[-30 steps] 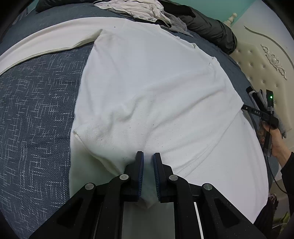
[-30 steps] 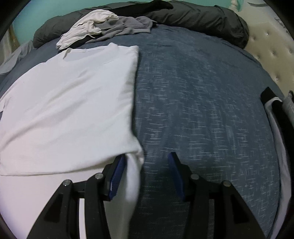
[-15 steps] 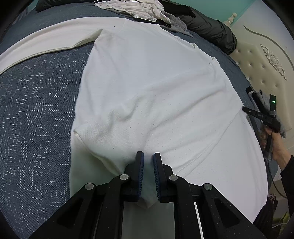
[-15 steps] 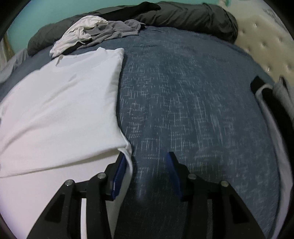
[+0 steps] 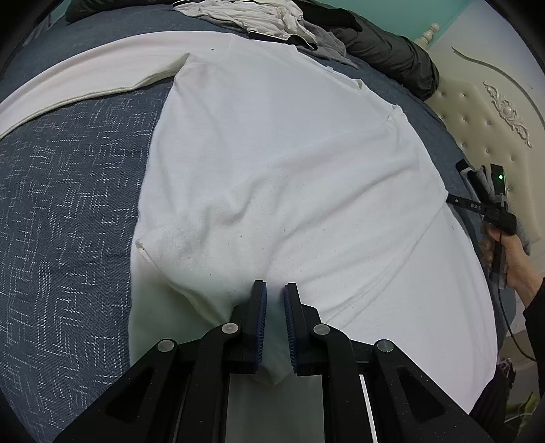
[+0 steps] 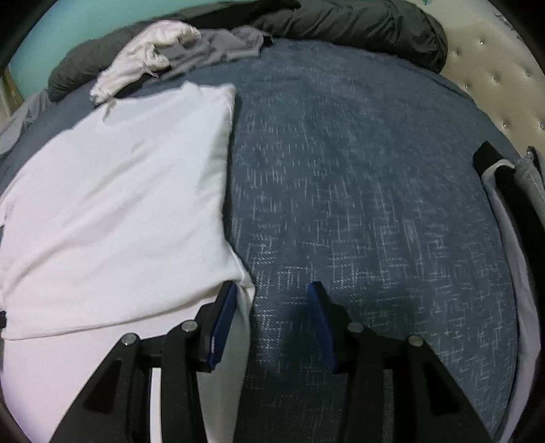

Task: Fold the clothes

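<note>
- Bottom centre of the left wrist view: left gripper has its fingers nearly together, clamped on a pinched fold of the white long-sleeve shirt.
- Shirt lies spread on the blue woven bedspread, filling the middle of that frame; one sleeve runs off toward the upper left.
- Lower centre of the right wrist view: right gripper has its fingers apart. Left pad touches the shirt's near corner; right pad sits over bare bedspread. Nothing is pressed between them.
- Same gripper shows at the right edge of the left wrist view, held in the person's hand, just beside the shirt's right edge.
- Top of both frames: pile of unfolded clothes plus a dark quilt by the tufted headboard. Well apart from the work.
- Right edge of the right wrist view: more garments, black and grey. Can't tell what they are.
- Handling, my read: soft, light knit, no stiffness. It'll sag and drag its lower layer if lifted from one point.
- Doubled layers at the corner will likely slip against each other, so bite deep enough to catch both.
- Best hold: right gripper on the folded corner at its left pad, matching the left's hem pinch, and lift both together.
- Risk: right pads close on the bedspread weave instead of the shirt.
</note>
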`<state>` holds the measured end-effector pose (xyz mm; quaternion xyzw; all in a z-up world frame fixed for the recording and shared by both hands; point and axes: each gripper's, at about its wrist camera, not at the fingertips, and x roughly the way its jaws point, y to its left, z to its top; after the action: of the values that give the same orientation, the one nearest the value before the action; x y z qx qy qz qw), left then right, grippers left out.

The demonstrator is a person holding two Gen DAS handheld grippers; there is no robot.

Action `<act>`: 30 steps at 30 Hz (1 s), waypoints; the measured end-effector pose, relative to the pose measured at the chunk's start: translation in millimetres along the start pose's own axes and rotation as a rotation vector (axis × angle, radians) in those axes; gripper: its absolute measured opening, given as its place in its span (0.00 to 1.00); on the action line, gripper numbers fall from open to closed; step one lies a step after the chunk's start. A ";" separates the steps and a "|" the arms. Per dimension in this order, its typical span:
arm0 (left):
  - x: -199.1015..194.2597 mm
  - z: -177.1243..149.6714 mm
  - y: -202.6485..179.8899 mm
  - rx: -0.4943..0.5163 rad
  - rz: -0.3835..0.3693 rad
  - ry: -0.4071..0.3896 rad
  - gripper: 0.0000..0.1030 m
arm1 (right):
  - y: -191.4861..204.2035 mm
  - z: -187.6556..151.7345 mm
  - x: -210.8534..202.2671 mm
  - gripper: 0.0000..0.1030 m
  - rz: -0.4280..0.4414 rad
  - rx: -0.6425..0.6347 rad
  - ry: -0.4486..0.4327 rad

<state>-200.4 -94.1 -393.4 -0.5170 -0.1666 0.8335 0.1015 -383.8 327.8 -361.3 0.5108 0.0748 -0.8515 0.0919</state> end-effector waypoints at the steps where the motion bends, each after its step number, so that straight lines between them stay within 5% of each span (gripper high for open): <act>1: 0.3 0.1 -0.5 0.000 0.001 0.000 0.13 | 1.7 0.2 2.1 0.43 -0.007 -0.006 0.003; 11: 2.6 1.9 -3.0 -0.002 0.005 -0.005 0.13 | 15.4 10.8 5.1 0.43 -0.038 -0.029 -0.043; 15: 4.7 3.7 -5.4 -0.002 0.002 -0.006 0.13 | 12.9 9.3 3.8 0.20 -0.022 -0.019 -0.076; 18: 3.7 2.8 -3.9 -0.005 0.000 -0.007 0.13 | 13.8 4.9 -1.4 0.12 -0.026 -0.038 -0.109; 26: 2.8 1.5 -1.4 -0.016 -0.013 -0.007 0.13 | 5.6 6.4 5.0 0.13 -0.001 -0.037 -0.109; 30: 2.9 1.5 -3.2 -0.019 -0.009 -0.008 0.13 | -6.1 3.7 -7.2 0.29 0.049 -0.001 -0.096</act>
<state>-203.0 -90.5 -394.0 -0.5138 -0.1772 0.8334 0.0998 -385.1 333.5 -353.0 0.4709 0.0582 -0.8725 0.1167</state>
